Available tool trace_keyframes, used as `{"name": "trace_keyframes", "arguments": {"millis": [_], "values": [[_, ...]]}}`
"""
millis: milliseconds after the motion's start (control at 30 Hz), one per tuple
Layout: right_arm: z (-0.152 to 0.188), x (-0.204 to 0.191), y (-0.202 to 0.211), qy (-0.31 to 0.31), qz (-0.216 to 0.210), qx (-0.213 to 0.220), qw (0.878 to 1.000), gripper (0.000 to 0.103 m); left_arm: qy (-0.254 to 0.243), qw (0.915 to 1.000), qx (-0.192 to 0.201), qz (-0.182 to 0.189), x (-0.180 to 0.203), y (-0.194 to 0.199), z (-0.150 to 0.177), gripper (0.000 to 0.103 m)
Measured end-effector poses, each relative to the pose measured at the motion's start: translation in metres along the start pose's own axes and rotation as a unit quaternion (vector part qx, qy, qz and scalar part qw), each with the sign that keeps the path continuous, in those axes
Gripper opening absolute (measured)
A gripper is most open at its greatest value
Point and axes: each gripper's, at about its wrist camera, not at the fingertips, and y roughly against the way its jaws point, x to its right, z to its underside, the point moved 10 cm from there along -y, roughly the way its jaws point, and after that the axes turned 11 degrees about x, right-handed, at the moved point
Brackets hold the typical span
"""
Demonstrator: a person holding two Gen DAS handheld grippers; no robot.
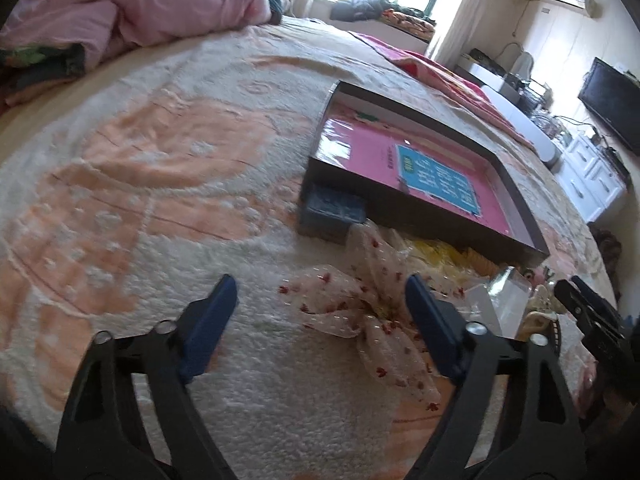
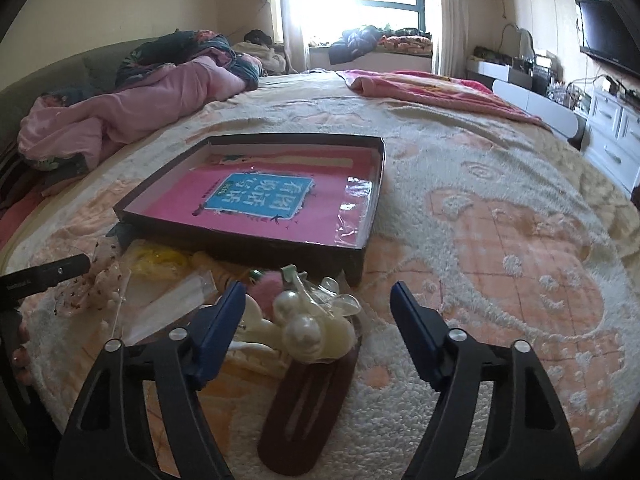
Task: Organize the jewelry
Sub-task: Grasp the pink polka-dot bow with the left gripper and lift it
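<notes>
A dark shallow box [image 2: 248,242] lies on the bed with a pink book [image 2: 280,216] inside it. In front of it sits a heap of hair accessories. A cream clip with large pearls [image 2: 304,332] and a brown snap clip [image 2: 308,412] lie under and between the fingers of my right gripper [image 2: 319,286], which is open and not pressing on them. In the left wrist view a sheer white bow with red dots [image 1: 360,312] lies between the fingers of my open left gripper [image 1: 320,282], closer to the right finger. The box [image 1: 420,216] is just beyond.
A small blue box [image 1: 332,210] is tucked against the dark box's near corner. Yellow pieces [image 2: 156,260] and a clear packet [image 2: 172,308] lie in the heap. Pink bedding [image 2: 140,100] is piled far left. Drawers [image 2: 616,132] and a TV [image 2: 608,36] stand right of the bed.
</notes>
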Motion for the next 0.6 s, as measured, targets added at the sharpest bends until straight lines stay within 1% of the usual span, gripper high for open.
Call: {"name": "trace_keyframes", "arguments": {"millis": [67, 100, 167, 200, 233, 267, 300, 333, 400, 500, 600], "values": [[0.0, 0.0, 0.0, -0.001, -0.004, 0.0, 1.0, 0.063, -0.007, 0.9999, -0.006, 0.013, 0.007, -0.003, 0.003, 0.054], [0.001, 0.001, -0.001, -0.004, -0.006, -0.002, 1.0, 0.061, -0.01, 0.9997, -0.008, 0.019, 0.01, -0.003, 0.005, 0.049], [0.002, 0.004, -0.002, -0.01, -0.007, -0.006, 1.0, 0.052, -0.017, 0.9995, -0.009, 0.025, 0.015, -0.005, 0.006, 0.032], [0.002, 0.004, -0.003, -0.012, -0.011, -0.006, 1.0, 0.05, -0.022, 0.9992, -0.008, 0.033, 0.019, -0.004, 0.007, 0.026], [0.002, 0.003, -0.003, -0.012, -0.012, -0.006, 1.0, 0.045, -0.026, 0.9989, -0.007, 0.038, 0.022, -0.003, 0.006, 0.017], [0.002, 0.003, -0.002, -0.01, -0.014, -0.005, 1.0, 0.041, -0.033, 0.9986, -0.004, 0.041, 0.025, -0.002, 0.006, 0.014], [0.001, 0.002, -0.001, -0.007, -0.015, -0.003, 1.0, 0.041, -0.038, 0.9983, -0.001, 0.043, 0.027, -0.002, 0.005, 0.012], [0.001, 0.002, 0.0, -0.009, -0.017, -0.001, 1.0, 0.041, -0.044, 0.9979, 0.004, 0.047, 0.03, 0.001, 0.004, 0.006], [0.001, 0.002, 0.002, -0.013, -0.021, 0.002, 1.0, 0.04, -0.049, 0.9973, 0.013, 0.054, 0.033, 0.005, -0.001, 0.004], [0.0, 0.006, 0.006, -0.02, -0.018, 0.007, 1.0, 0.04, -0.051, 0.9962, 0.033, 0.063, 0.038, 0.016, -0.011, 0.003], [-0.003, 0.013, 0.01, -0.027, -0.014, 0.014, 0.999, 0.039, -0.05, 0.9953, 0.043, 0.072, 0.045, 0.02, -0.021, 0.003]]}}
